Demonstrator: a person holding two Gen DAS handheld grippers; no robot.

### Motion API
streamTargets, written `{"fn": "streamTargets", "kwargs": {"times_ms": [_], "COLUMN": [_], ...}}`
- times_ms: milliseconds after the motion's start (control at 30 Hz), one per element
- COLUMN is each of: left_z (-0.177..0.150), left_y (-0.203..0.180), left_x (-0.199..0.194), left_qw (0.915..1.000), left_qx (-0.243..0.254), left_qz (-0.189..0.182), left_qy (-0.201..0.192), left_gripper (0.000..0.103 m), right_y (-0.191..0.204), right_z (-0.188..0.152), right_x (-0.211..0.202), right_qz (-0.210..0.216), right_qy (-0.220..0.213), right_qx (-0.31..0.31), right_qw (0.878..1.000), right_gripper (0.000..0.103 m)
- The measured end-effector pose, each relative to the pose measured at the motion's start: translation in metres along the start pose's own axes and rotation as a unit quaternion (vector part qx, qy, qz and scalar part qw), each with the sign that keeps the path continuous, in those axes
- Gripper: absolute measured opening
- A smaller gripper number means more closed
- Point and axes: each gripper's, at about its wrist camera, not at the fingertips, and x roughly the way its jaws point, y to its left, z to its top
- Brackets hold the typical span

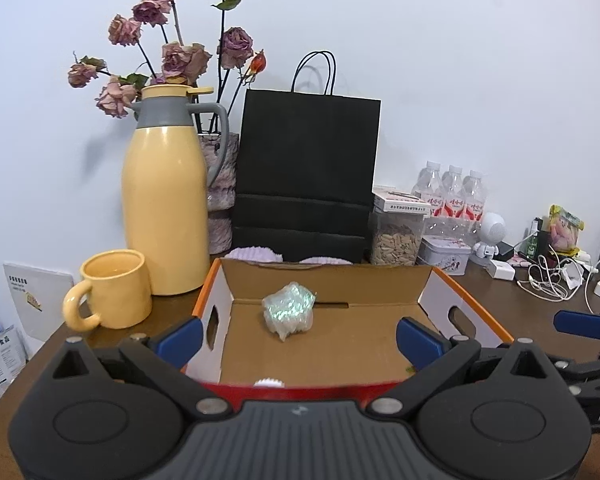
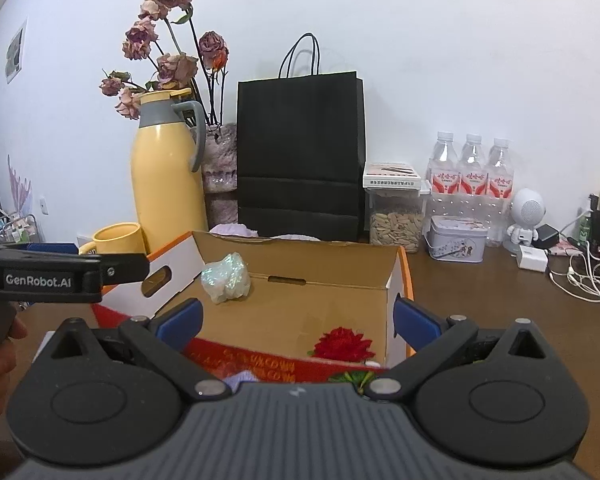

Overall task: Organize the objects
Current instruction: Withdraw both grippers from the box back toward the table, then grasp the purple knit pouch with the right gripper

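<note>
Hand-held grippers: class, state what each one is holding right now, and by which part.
Nothing is held. The left hand-held gripper and the right hand-held gripper are both open and empty above the box; the shiny bundle lies inside untouched.

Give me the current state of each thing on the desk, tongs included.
Left tongs: open, empty.
Right tongs: open, empty.
Cardboard box: flaps open.
Iridescent bundle: inside box, near back wall.
Red flower: inside box, front right.
Yellow mug: upright.
Yellow thermos: upright, lidded.
Black bag: standing.
</note>
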Motion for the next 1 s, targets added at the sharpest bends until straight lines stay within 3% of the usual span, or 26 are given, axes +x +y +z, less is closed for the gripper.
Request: {"fn": "streamTargets", "kwargs": {"times_ms": [633, 1000], "left_z": [-0.040, -0.073], "left_y": [0.023, 0.055], "left_x": [-0.064, -0.080], "left_qw": [0.9994, 0.9980], "left_qx": [0.007, -0.001], "left_qz": [0.026, 0.043], "left_qy": [0.022, 0.046], "left_gripper": [0.103, 0.103], "right_y": [0.012, 0.007], "right_z": [-0.037, -0.064], "right_x": [-0.063, -0.075], "right_qz": [-0.001, 0.003], "right_qy": [0.019, 0.044], "right_qx": [0.002, 0.004], "right_qw": [1.000, 0.999], "right_gripper": [0.103, 0.103]}}
